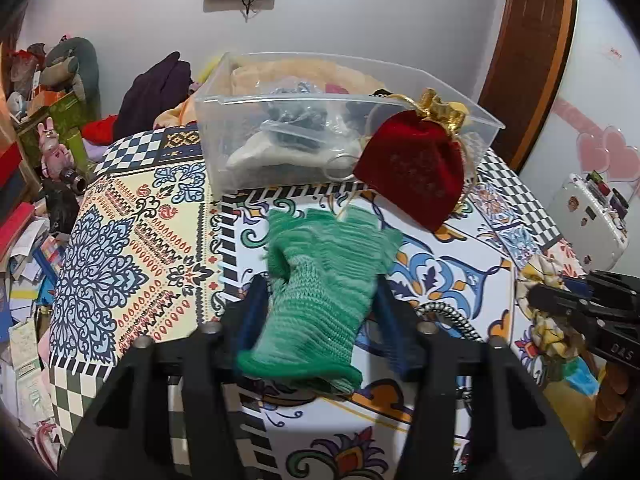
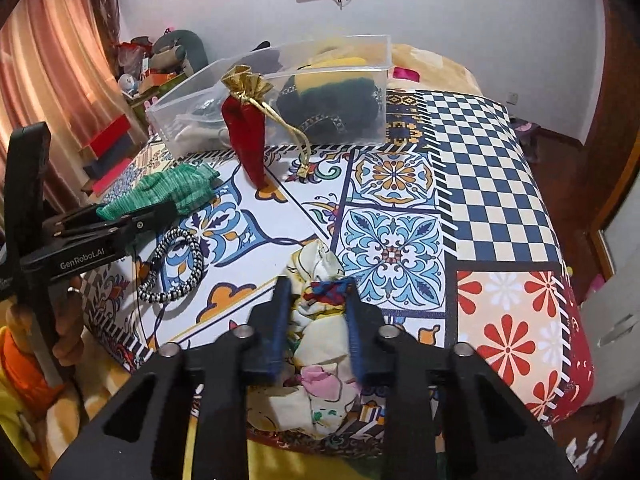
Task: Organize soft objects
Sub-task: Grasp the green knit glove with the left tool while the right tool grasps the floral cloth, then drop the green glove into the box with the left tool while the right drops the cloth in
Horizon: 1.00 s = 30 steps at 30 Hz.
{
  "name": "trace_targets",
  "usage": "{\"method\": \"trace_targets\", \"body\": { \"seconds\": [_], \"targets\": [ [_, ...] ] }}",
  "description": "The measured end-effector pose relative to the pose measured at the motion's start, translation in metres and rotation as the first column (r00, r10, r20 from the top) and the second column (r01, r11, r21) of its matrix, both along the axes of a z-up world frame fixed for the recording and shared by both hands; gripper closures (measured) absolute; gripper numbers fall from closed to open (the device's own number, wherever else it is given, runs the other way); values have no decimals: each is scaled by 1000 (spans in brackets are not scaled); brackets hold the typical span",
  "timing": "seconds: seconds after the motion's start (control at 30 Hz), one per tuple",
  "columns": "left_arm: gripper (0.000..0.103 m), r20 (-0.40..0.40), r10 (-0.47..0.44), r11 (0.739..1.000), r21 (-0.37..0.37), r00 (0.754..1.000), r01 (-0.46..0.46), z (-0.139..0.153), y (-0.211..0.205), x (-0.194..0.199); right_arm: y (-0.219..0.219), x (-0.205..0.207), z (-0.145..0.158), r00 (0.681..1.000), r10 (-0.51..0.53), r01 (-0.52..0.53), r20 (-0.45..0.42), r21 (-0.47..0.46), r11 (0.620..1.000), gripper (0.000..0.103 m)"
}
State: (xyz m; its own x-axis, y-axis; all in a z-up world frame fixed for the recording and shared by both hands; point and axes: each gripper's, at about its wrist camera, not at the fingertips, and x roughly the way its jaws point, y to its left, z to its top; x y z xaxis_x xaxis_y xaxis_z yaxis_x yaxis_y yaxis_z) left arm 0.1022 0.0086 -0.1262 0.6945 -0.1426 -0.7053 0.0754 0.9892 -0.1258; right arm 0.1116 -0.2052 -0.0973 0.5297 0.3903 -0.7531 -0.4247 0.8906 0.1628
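A green knitted glove lies on the patterned bed cover, and my left gripper is shut on its cuff end, a blue pad against each side. The right wrist view shows that gripper from the side with the glove sticking out of it. My right gripper is shut on a crumpled printed cloth near the bed's front edge. A red velvet pouch with a gold top leans on the clear plastic box, which holds other soft items.
A black-and-white braided cord lies coiled on the cover between the two grippers. The bed cover stretches to the right. Clutter, boxes and toys fill the floor at the left. A hand holds the left gripper's handle.
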Motion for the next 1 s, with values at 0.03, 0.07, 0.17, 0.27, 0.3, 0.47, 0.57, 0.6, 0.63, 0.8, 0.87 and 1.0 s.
{"method": "trace_targets", "body": {
  "seconds": [0.03,0.07,0.17,0.27,0.3,0.47,0.57,0.6,0.63,0.8,0.87,1.0],
  "targets": [
    [58,5,1,1000,2,1000,-1,0,-1,-1,2,-1,1,1000,0,0,3,0,1000,84],
    [64,11,3,1000,4,1000,-3,1,0,-3,2,-1,2,1000,-1,1,9,0,1000,84],
    [73,26,-6,1000,-1,1000,6,4,0,-9,3,1,7,1000,-6,5,30,3,1000,85],
    [75,40,-14,1000,2,999,14,11,-1,-9,2,6,14,999,-17,17,45,16,1000,85],
    [75,47,-16,1000,4,999,16,14,0,-9,2,8,16,999,-18,17,46,23,1000,85],
    [75,100,4,1000,18,995,-6,34,5,-15,6,20,32,994,-31,28,103,27,999,85],
    [75,131,22,1000,6,991,-23,48,14,-13,8,30,44,989,-44,38,141,41,998,85],
    [75,138,25,1000,7,990,-26,51,15,-11,8,32,48,987,-46,39,152,48,998,85],
    [75,151,32,999,12,988,-34,55,17,-10,9,36,54,984,-46,37,170,55,998,85],
    [75,203,50,998,23,978,-56,73,19,1,19,52,77,968,-50,36,247,61,997,85],
    [75,230,55,997,32,972,-64,81,19,7,24,58,86,960,-53,37,275,64,997,85],
    [75,252,53,997,38,966,-65,88,16,19,34,71,100,946,-61,40,319,71,997,85]
  ]
}}
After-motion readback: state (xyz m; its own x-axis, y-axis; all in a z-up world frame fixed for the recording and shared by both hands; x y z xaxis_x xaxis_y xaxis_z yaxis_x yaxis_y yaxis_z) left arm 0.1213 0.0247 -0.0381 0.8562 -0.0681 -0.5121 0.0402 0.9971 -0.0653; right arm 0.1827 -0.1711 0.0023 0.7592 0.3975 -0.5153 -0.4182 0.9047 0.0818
